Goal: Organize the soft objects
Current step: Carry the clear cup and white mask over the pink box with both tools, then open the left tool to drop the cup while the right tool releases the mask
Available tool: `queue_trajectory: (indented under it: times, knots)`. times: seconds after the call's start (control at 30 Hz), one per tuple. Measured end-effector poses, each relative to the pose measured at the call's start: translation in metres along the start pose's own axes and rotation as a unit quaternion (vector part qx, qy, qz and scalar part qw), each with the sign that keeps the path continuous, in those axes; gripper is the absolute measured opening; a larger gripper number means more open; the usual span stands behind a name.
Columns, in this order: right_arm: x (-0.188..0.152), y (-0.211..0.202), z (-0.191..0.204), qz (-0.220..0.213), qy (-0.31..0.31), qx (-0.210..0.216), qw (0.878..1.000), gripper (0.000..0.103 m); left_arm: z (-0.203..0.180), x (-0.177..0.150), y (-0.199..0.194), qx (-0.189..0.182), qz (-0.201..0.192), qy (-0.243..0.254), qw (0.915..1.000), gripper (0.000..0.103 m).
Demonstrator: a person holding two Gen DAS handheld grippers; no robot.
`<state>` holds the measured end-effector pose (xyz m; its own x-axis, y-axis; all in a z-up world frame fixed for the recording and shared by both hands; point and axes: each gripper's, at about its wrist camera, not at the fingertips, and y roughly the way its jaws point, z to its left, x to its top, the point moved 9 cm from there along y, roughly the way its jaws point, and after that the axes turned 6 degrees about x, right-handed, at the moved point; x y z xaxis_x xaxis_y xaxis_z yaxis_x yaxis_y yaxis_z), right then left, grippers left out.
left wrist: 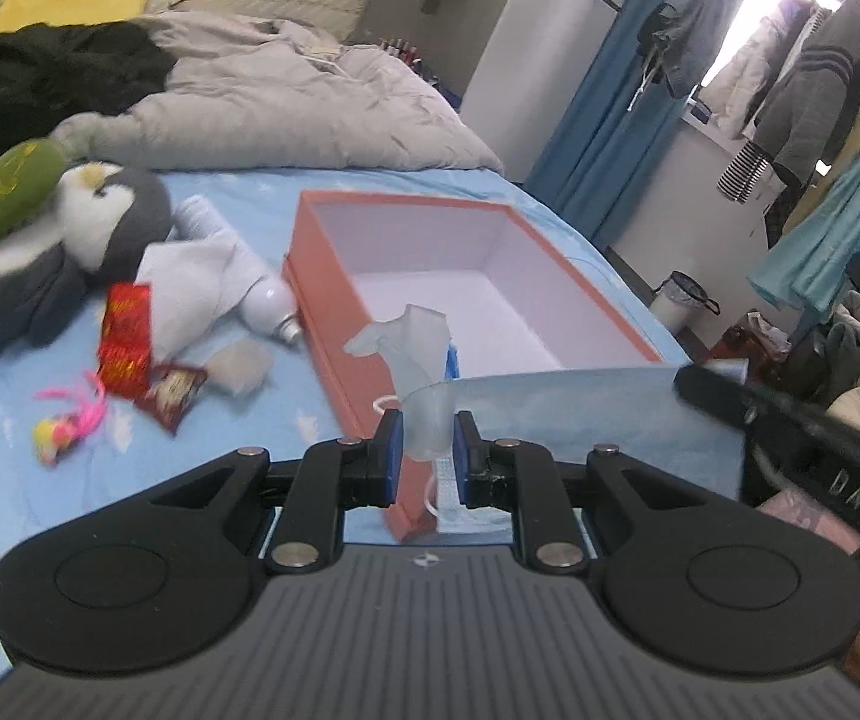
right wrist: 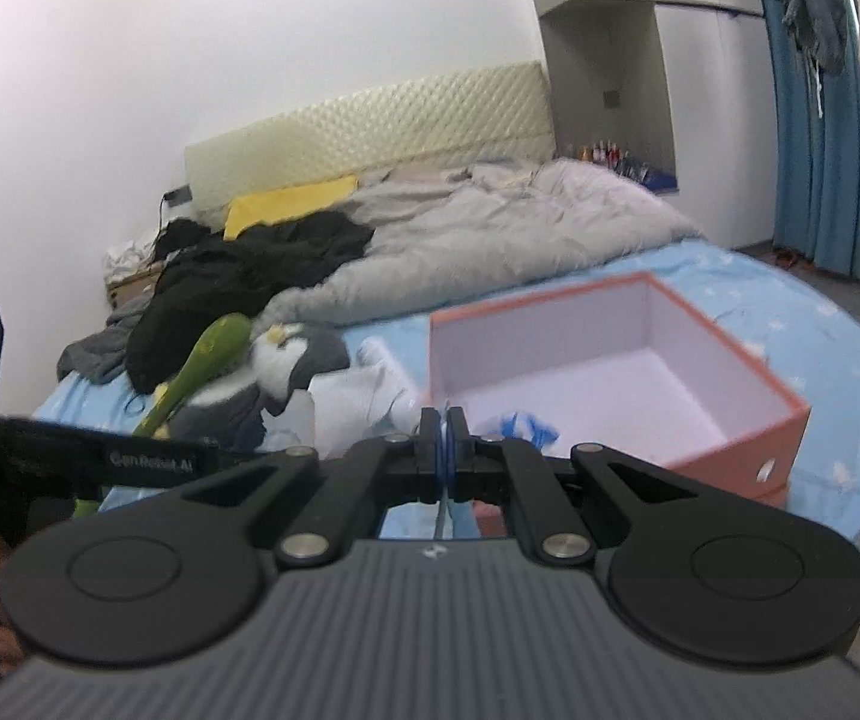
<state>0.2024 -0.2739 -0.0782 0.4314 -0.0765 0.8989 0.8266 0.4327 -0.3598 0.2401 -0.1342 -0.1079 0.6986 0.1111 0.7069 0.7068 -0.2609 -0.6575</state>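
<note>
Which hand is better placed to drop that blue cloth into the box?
Probably left. The left gripper grips the bunched cloth right at the box's near wall, the opening straight ahead. The right gripper pinches a thin edge, with the box lying off to its right.

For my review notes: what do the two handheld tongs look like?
Both the left tongs and the right tongs have matte black linkage arms with silver rivets, round black discs on each side, a ribbed grey body with a small logo, and blue pads. White lettering marks each one's side, seen from the other's camera.
</note>
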Motion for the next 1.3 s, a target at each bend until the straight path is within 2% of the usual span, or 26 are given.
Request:
queue_trajectory:
  times: [0.3, 0.37, 0.47, 0.7, 0.8, 0.87, 0.97, 1.07, 1.13, 1.2, 1.27, 1.3]
  knots:
    - [0.079, 0.024, -0.031, -0.056, -0.028, -0.028, 0.998, 0.004, -0.033, 0.082, 0.028, -0.019, -0.030, 0.046, 0.9983, 0.021]
    - [0.091, 0.035, -0.042, -0.053, -0.027, -0.036, 0.998, 0.004, -0.041, 0.100, 0.042, -0.019, -0.037, 0.061, 0.9973, 0.021]
    - [0.098, 0.058, -0.063, -0.026, -0.012, -0.045, 0.999, 0.004, -0.045, 0.118, 0.071, -0.016, -0.014, 0.061, 0.9979, 0.021]
    - [0.070, 0.117, -0.119, 0.081, 0.049, -0.057, 0.994, 0.004, -0.046, 0.128, 0.145, -0.017, 0.070, 0.044, 0.9964, 0.021]
    - [0.048, 0.137, -0.141, 0.127, 0.078, -0.073, 0.986, 0.004, -0.051, 0.119, 0.173, -0.042, 0.124, 0.037, 0.9907, 0.021]
    - [0.034, 0.147, -0.147, 0.152, 0.083, -0.077, 0.982, 0.004, -0.052, 0.115, 0.187, -0.044, 0.146, 0.034, 0.9877, 0.021]
    - [0.017, 0.154, -0.156, 0.181, 0.096, -0.079, 0.976, 0.005, -0.047, 0.109, 0.206, -0.031, 0.165, 0.026, 0.9855, 0.021]
    - [0.010, 0.153, -0.162, 0.189, 0.092, -0.087, 0.974, 0.006, -0.046, 0.101, 0.214, -0.026, 0.175, 0.025, 0.9839, 0.021]
    - [0.008, 0.151, -0.161, 0.192, 0.088, -0.084, 0.974, 0.007, -0.047, 0.098, 0.217, -0.027, 0.179, 0.027, 0.9831, 0.025]
    - [0.008, 0.152, -0.164, 0.198, 0.087, -0.086, 0.972, 0.007, -0.049, 0.095, 0.219, -0.027, 0.183, 0.027, 0.9824, 0.041]
    - [0.007, 0.152, -0.165, 0.202, 0.081, -0.093, 0.972, 0.007, -0.046, 0.094, 0.217, -0.024, 0.188, 0.018, 0.9817, 0.052]
    - [0.007, 0.151, -0.165, 0.205, 0.079, -0.092, 0.971, 0.008, -0.046, 0.096, 0.215, -0.025, 0.190, 0.017, 0.9813, 0.052]
